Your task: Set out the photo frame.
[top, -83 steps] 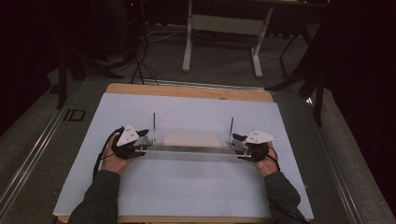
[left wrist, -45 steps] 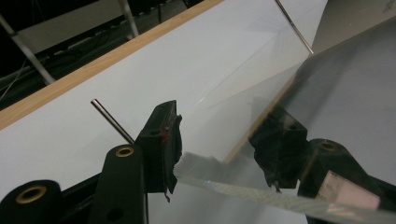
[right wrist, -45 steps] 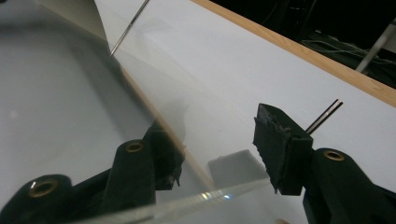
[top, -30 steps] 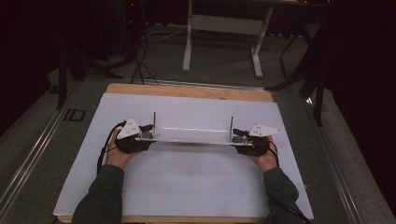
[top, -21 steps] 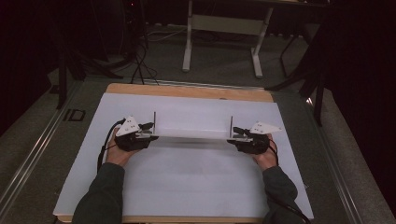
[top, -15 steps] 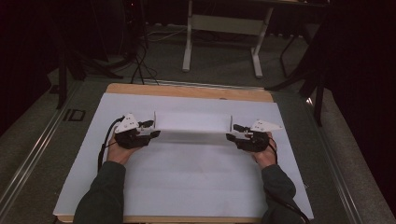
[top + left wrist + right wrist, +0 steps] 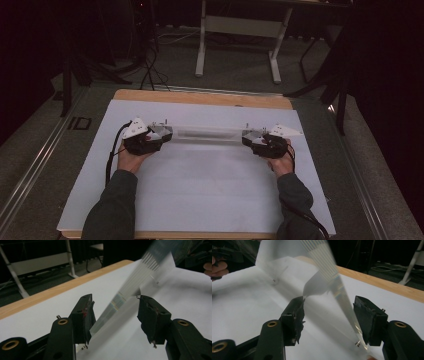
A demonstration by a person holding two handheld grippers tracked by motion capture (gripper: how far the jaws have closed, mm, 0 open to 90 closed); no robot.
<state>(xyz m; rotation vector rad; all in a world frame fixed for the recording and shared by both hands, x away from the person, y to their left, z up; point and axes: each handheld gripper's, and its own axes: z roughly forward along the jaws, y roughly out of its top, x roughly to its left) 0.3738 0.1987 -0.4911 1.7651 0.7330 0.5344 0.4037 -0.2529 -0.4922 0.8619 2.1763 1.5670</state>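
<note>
Grippers (image 7: 165,134) open over white-topped table (image 7: 200,190), apparently dark room.

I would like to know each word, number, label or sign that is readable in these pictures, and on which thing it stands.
"ID": this is how the dark outlined mark seems to read on the grey floor left of the table in the high view; it is small, so not certain.
No other text: the clear sheet between the grippers bears plain stripes, not letters.
</note>
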